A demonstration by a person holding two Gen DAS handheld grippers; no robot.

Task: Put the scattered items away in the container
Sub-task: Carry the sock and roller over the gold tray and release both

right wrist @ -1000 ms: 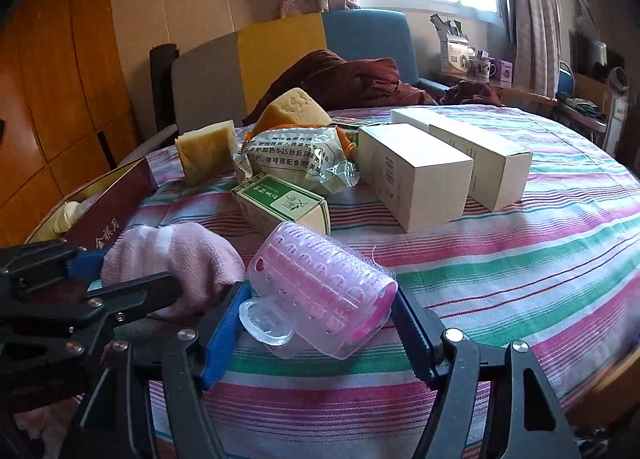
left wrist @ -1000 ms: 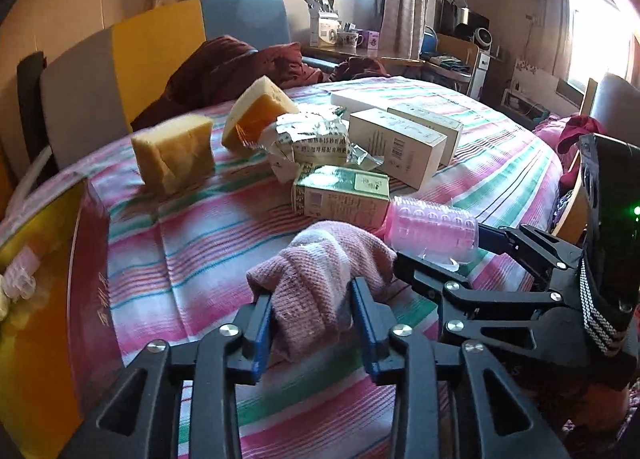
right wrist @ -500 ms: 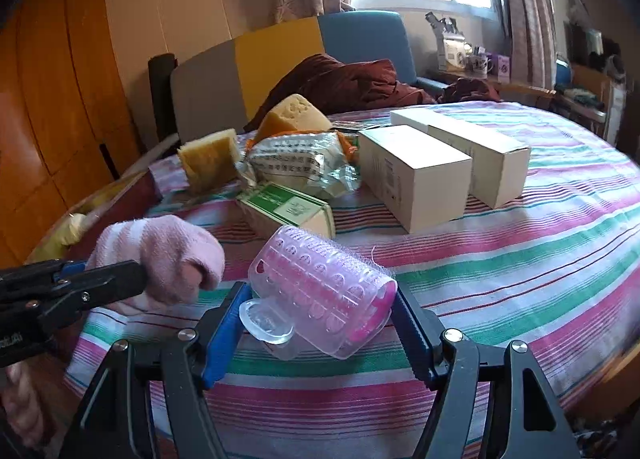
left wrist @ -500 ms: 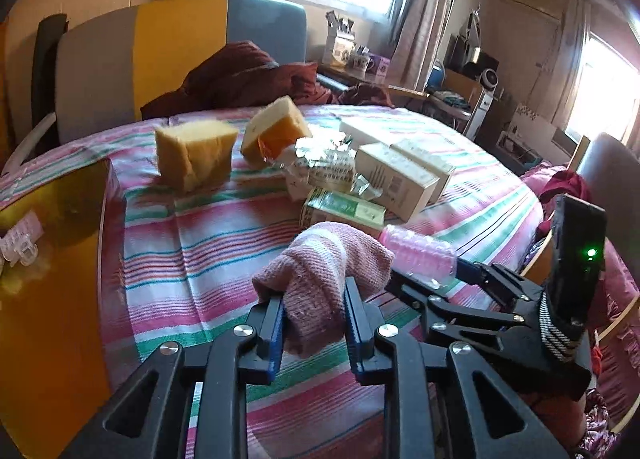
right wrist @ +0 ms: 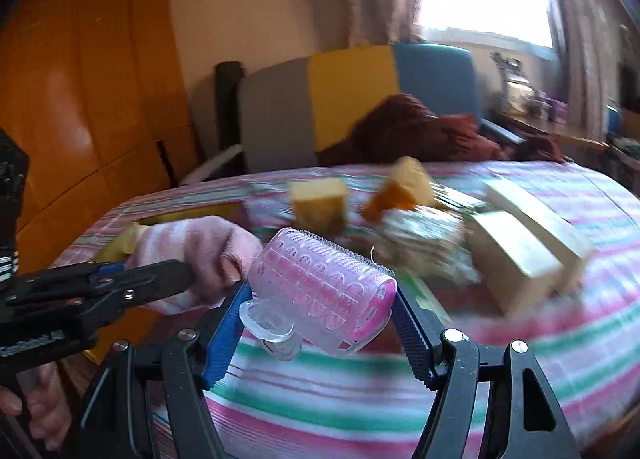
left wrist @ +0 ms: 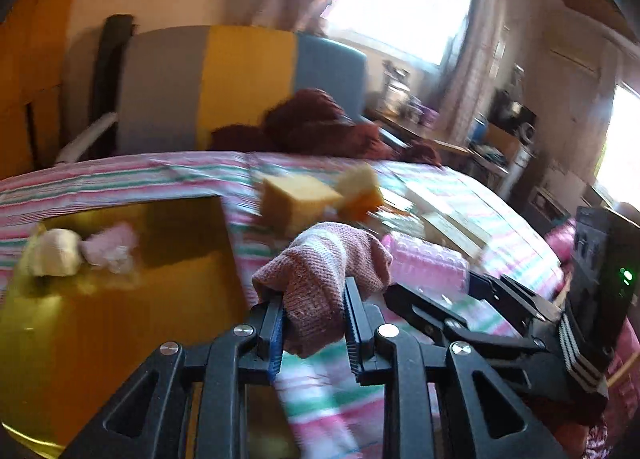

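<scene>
Left fingers: the left gripper point(left wrist: 314, 323) is pinched tight on the pink sock point(left wrist: 320, 279), whose bulk bunches up just past the tips.
Right fingers: the right gripper point(right wrist: 320, 323) is clamped across the pink hair roller point(right wrist: 324, 291), end to end.
Sock handling: soft, light and floppy; a mid-bundle pinch looks safest.
Roller handling: light, hollow, probably crushable and slick.
Container: the yellow box point(left wrist: 120, 299), just left of the left fingers on the counter point(right wrist: 560, 339).
</scene>
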